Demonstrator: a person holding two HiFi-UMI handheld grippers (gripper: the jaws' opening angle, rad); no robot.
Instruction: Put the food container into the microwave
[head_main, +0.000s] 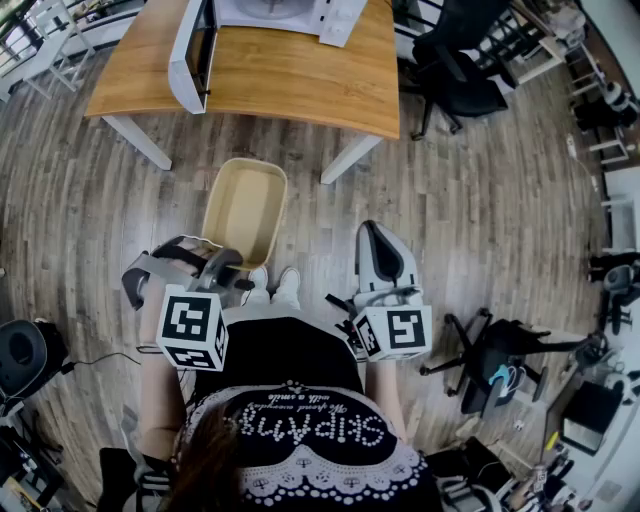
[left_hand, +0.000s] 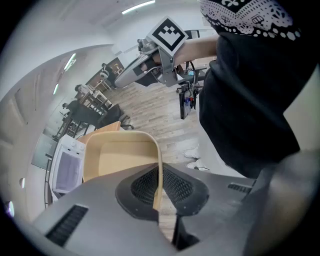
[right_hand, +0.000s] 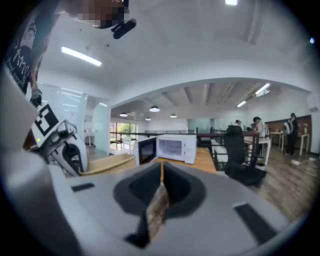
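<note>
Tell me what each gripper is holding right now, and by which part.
The left gripper is shut on the food container, pinching one thin wall at its rim. The right gripper is shut with nothing between its jaws.

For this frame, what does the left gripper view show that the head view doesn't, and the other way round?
Left gripper view only: the left gripper shut on the thin rim of the food container, plus ceiling lights. Head view only: the left gripper's marker cube and the white legs of the table. Both: the food container, the microwave, the right gripper and the person's white shoes.
</note>
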